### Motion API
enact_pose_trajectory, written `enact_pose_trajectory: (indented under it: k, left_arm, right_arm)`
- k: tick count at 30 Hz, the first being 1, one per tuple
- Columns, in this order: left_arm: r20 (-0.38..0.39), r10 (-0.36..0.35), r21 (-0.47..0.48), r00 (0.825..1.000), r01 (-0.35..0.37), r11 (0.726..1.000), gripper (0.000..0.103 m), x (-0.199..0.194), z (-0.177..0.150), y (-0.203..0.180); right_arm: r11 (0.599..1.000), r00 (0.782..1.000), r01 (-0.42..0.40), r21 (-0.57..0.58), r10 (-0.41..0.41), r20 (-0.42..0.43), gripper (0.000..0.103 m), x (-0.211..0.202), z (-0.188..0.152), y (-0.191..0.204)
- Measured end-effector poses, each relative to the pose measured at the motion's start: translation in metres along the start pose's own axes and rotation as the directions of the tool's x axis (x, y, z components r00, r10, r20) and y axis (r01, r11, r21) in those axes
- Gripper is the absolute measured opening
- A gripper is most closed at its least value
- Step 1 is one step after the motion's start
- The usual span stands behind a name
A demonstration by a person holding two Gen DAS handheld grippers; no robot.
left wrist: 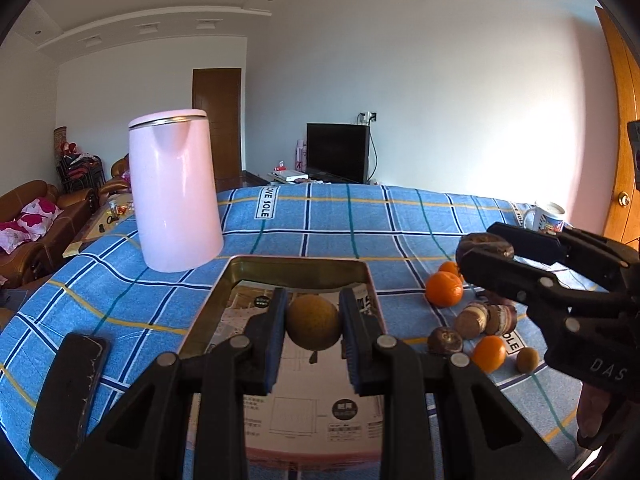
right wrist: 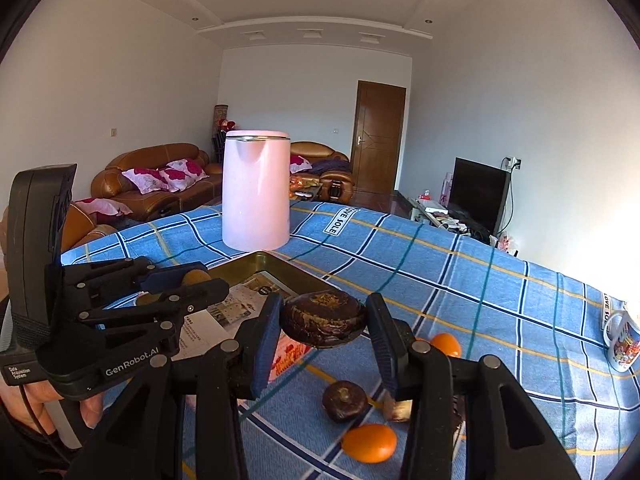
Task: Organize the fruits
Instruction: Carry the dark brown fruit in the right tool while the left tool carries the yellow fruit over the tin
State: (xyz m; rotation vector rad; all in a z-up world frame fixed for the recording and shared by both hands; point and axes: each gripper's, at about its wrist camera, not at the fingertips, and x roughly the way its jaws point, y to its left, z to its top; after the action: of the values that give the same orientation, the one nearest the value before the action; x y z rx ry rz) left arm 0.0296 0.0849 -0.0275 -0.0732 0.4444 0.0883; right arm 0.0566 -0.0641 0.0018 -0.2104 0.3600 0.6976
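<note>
My left gripper (left wrist: 313, 322) is shut on a small brown-yellow round fruit (left wrist: 313, 322) and holds it above a gold-rimmed tin tray (left wrist: 298, 265) lined with printed paper. My right gripper (right wrist: 324, 320) is shut on a dark brown flat chestnut-like fruit (right wrist: 324, 320), raised above the table right of the tray (right wrist: 256, 260). It also shows in the left wrist view (left wrist: 484, 246). Loose fruits lie on the blue checked cloth: oranges (left wrist: 444, 288) (right wrist: 370, 442), dark brown fruits (left wrist: 445, 340) (right wrist: 345, 400) and a small brown fruit (left wrist: 527, 359).
A pink kettle (left wrist: 176, 192) (right wrist: 256, 192) stands behind the tray. A black phone (left wrist: 70, 392) lies at the left. A printed mug (left wrist: 546, 216) (right wrist: 622, 344) sits at the table's far right edge. Sofas, a TV and doors lie beyond.
</note>
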Motion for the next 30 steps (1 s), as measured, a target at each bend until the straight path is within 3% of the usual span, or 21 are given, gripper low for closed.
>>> enact_pose_trajectory:
  k: [10,30]
  left_arm:
    - [-0.033,0.031,-0.048,0.999,-0.032,0.998,0.028,0.012,0.004,0.042]
    - [-0.146,0.021,-0.030,0.989,-0.025,0.999,0.028,0.038,0.000,0.048]
  right_arm:
    - [0.999,0.996,-0.035,-0.033,0.032,-0.081,0.045,0.053,0.001,0.030]
    - [0.995,0.983,-0.049,-0.092,0.032,-0.179,0.045,0.096,-0.007,0.055]
